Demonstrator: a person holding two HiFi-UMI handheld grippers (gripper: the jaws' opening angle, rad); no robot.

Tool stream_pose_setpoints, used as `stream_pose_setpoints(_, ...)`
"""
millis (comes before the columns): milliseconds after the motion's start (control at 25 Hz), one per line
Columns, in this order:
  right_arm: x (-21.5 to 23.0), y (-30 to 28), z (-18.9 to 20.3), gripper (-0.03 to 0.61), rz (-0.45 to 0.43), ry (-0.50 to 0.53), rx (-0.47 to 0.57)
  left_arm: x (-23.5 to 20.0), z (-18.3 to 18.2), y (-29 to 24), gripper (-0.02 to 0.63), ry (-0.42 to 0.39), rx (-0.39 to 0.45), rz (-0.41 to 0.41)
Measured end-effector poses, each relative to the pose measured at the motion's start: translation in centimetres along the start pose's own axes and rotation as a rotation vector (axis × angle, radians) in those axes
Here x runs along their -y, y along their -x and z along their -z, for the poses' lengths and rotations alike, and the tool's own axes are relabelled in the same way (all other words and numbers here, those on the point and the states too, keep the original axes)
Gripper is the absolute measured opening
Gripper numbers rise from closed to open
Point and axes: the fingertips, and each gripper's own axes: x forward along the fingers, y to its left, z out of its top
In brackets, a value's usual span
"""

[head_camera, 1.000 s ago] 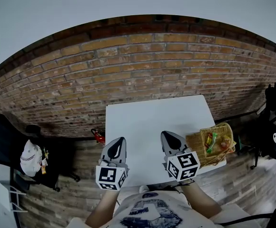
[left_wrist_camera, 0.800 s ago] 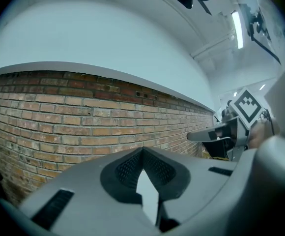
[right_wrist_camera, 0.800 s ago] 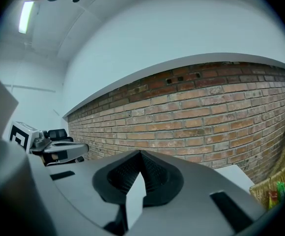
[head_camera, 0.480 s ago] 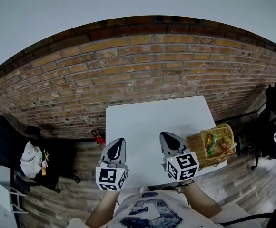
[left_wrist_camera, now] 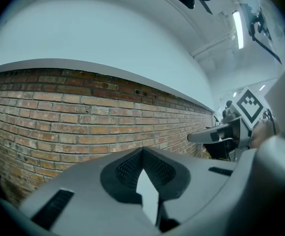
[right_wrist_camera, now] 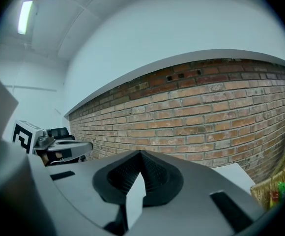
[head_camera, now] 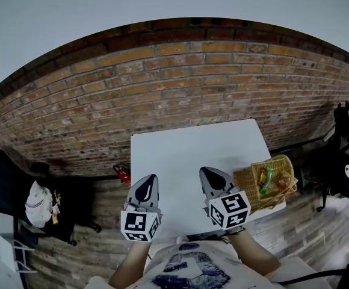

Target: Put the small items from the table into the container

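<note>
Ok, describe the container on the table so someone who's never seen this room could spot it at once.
Find the brick wall, then the white table in front of it. On the table's right edge, nearer the person, sits a woven basket holding small red, yellow and green items. It is the only straw-coloured, woven thing in view.

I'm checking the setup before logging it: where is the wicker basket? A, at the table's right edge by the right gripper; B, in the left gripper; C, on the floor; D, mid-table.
A: the head view shows the wicker basket at the right edge of the white table, beside the right gripper.
</note>
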Motion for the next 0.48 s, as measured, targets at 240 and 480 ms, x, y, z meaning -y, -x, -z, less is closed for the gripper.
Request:
stream_pose_setpoints(240,0.05,0.12,0.06,0.020,-0.003,0.000,-0.007,0.26,-0.04,-0.19,0.046,0.004,0.000,0.006)
stream_pose_setpoints(480,-0.04,0.31,0.08,0.020,-0.003,0.002,-0.008,0.34,-0.07,-0.13,0.046,0.005,0.000,0.007)
